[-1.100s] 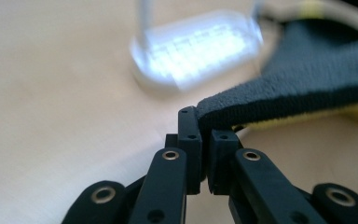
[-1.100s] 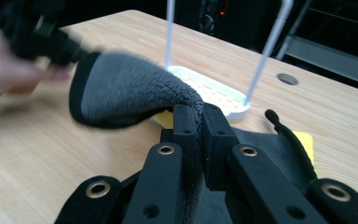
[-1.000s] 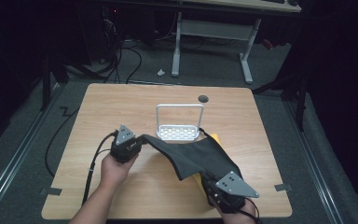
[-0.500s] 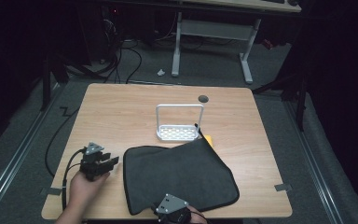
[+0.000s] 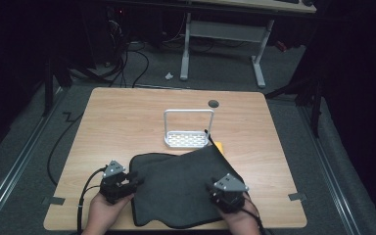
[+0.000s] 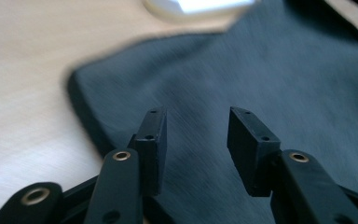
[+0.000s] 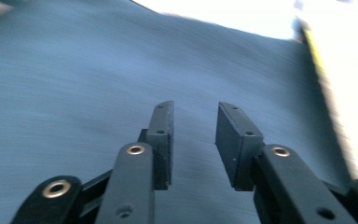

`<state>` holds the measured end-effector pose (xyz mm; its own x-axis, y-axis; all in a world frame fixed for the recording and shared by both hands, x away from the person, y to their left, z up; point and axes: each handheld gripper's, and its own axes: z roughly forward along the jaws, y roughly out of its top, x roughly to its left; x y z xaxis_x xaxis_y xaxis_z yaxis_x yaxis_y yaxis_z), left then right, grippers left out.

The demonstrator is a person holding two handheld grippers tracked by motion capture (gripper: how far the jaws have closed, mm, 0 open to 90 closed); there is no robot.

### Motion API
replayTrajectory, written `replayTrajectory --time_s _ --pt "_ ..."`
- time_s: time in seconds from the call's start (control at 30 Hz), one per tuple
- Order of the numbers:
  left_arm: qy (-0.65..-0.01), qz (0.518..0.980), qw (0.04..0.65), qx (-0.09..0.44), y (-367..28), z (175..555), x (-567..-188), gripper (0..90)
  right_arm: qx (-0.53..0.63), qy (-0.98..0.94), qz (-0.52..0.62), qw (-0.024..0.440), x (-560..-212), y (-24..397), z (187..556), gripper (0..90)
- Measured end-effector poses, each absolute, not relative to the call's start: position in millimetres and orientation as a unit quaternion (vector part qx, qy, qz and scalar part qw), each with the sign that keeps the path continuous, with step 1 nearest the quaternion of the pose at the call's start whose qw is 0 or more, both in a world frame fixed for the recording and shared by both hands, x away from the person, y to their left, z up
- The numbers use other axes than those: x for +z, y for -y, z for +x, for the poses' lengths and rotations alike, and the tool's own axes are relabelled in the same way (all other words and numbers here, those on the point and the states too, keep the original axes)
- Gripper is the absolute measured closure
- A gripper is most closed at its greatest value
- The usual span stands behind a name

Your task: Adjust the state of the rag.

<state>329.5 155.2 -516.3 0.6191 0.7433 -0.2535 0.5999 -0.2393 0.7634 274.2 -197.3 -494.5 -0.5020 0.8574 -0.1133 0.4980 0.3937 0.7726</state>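
Mat (image 5: 178, 188) shifted nearer | yellow item (image 5: 219, 146) mostly hidden | both tools empty

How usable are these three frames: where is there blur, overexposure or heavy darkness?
High view: the wooden table is evenly lit and sharp, the room around it nearly black. Left gripper view: black jaws crisp, the dark grey fabric mat smeared by blur, the white rack blown out. Right gripper view: the mat streaked with motion blur, the top right corner overexposed to white.

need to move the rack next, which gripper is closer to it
Right, narrowly. The right gripper sits on the mat below the rack; the left gripper is at the mat's left edge.
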Motion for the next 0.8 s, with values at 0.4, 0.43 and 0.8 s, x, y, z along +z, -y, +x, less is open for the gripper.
replayTrajectory --time_s 0.4,0.43,0.8 --pt "-0.425 0.811 0.391 0.089 -136.2 369.5 -526.4 59.4 0.293 -0.774 0.512 0.23 -521.3 268.0 253.7 70.2" --pt "-0.432 0.809 0.39 0.086 -136.4 369.9 -525.6 59.1 0.294 -0.774 0.512 0.228 -520.7 270.9 248.3 69.7" --pt "-0.417 0.808 0.408 0.081 -151.3 299.2 -525.2 55.4 0.335 -0.728 0.524 0.289 -491.3 255.4 343.3 64.4"
